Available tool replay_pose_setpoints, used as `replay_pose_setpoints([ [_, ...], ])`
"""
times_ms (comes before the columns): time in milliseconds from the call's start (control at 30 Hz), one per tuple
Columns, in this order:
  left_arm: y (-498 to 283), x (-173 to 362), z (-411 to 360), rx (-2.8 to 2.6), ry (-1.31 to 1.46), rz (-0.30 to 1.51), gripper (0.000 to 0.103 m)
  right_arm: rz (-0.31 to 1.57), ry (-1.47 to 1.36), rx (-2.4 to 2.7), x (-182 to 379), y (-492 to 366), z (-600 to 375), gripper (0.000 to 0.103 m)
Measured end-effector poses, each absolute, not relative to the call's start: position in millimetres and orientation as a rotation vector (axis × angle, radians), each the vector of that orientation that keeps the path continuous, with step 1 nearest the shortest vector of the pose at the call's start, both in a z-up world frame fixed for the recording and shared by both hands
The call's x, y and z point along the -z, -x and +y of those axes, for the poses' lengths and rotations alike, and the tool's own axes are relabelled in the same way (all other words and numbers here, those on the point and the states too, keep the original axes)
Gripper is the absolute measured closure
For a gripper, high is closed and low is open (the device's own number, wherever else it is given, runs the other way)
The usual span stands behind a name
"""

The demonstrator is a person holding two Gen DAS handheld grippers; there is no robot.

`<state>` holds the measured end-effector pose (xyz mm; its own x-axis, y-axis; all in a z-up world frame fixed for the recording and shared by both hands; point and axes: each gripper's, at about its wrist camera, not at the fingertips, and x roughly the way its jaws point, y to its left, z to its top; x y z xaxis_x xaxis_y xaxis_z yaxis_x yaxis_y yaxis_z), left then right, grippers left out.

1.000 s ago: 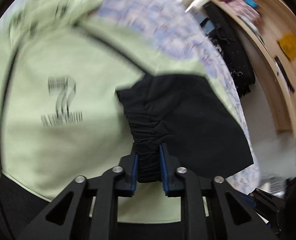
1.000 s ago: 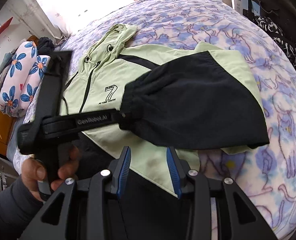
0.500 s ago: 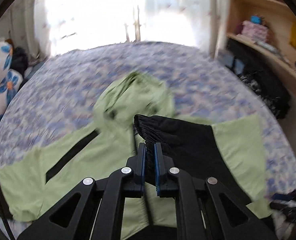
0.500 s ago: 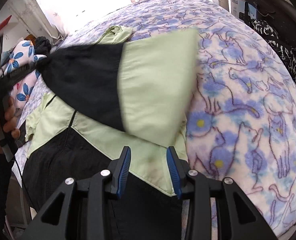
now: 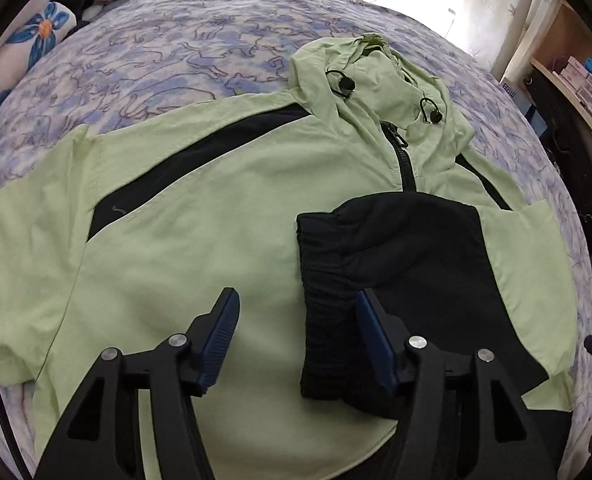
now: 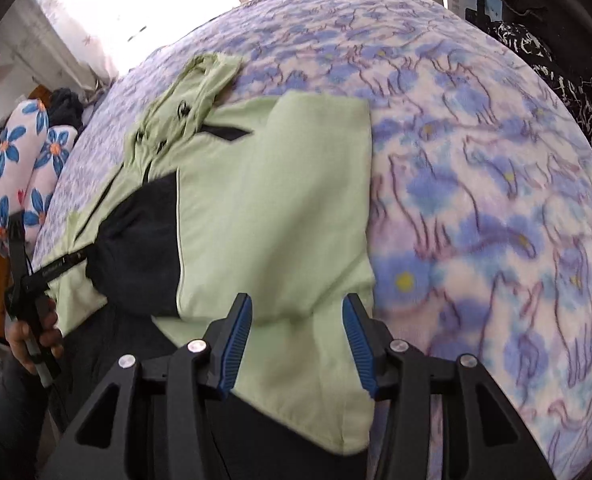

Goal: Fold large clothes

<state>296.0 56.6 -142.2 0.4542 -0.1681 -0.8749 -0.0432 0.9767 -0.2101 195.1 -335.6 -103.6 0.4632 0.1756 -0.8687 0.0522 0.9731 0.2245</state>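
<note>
Now my left gripper (image 5: 296, 330) is opening, pads off the black cuff (image 5: 328, 280), which lies just ahead between the fingers, nearer the rt one. Sleeve is folded across the green jacket (image 5: 200, 216), flat on the bedspread (image 5: 176, 40). My right gripper (image 6: 296, 330) is opening too, nothing pinched, jacket's folded edge just under & ahead of its fingers

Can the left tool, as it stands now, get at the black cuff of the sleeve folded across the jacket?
Probably yes. The left tool is opening just above the jacket, and the black cuff lies on top between its fingers, close to the right one. Nothing covers it.
</note>
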Motion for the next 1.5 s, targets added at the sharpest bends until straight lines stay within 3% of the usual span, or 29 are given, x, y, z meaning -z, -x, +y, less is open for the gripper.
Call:
replay_pose_setpoints([
  [200,-320.4,157.0,37.9,0.196,0.225,1.149,0.046,1.046,-0.273,-0.014,108.6,-250.4,-356.4,0.05],
  [267,-326.7,156.7,30.5,0.182,0.19,1.142,0.064,1.041,-0.292,0.0,114.5,-267.5,-365.3,0.05],
  [333,-332.3,152.5,27.0,0.177,0.161,1.128,0.076,1.05,-0.322,0.026,125.7,-287.3,-377.3,0.05],
  [433,-337.3,135.3,31.6,0.162,0.16,1.041,0.08,1.075,-0.389,0.018,140.6,-310.1,-390.3,0.05],
  [600,-342.3,121.8,48.3,0.072,0.163,0.964,0.081,1.069,-0.391,0.029,156.8,-334.0,-389.9,0.052],
  [667,-344.4,125.4,48.8,0.08,0.165,0.981,0.08,1.058,-0.329,0.018,155.1,-339.4,-383.1,0.101],
  [1000,-335.0,157.6,36.9,0.095,0.149,1.069,0.073,1.031,-0.168,0.173,153.7,-337.1,-380.6,0.099],
  [1200,-323.3,132.3,56.2,0.056,0.194,1.05,0.055,1.029,-0.203,0.182,119.2,-310.6,-370.9,0.097],
  [1367,-296.4,103.5,55.1,0.054,0.158,0.962,0.054,1.021,-0.15,0.135,97.7,-274.6,-331.6,0.095],
  [1500,-281.0,107.1,26.1,0.094,0.12,1.009,0.054,0.992,-0.179,-0.017,101.7,-251.3,-285.8,0.094],
])
